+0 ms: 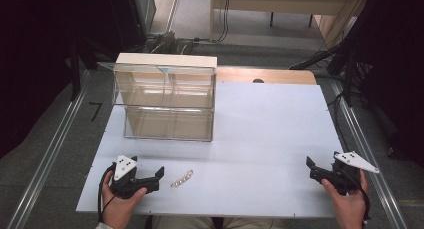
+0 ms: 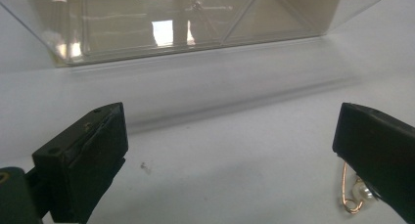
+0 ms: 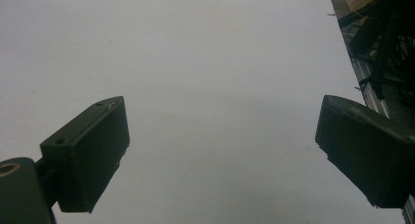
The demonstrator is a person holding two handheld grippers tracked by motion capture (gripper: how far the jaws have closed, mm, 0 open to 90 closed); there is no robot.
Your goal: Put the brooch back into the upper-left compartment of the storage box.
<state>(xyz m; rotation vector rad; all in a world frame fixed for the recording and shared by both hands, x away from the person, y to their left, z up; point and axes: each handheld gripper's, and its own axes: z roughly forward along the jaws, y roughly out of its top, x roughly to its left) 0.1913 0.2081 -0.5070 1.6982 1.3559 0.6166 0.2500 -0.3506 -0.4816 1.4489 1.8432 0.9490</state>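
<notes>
The pearl bracelet (image 1: 182, 178) lies on the white worktop (image 1: 260, 139), just beside the left hand-held gripper (image 1: 150, 176), whose jaws are spread wide. The right hand-held gripper (image 1: 315, 168), also spread wide, sits well apart. A clear box (image 1: 165, 101) stands behind.

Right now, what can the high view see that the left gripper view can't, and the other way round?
The high view takes in both hands, the right gripper with jaws apart, and the whole table. The left gripper view shows close detail: a pearl and gold wire loop on the bracelet beside one jaw. Both show the clear box, the bracelet and the open left gripper.
</notes>
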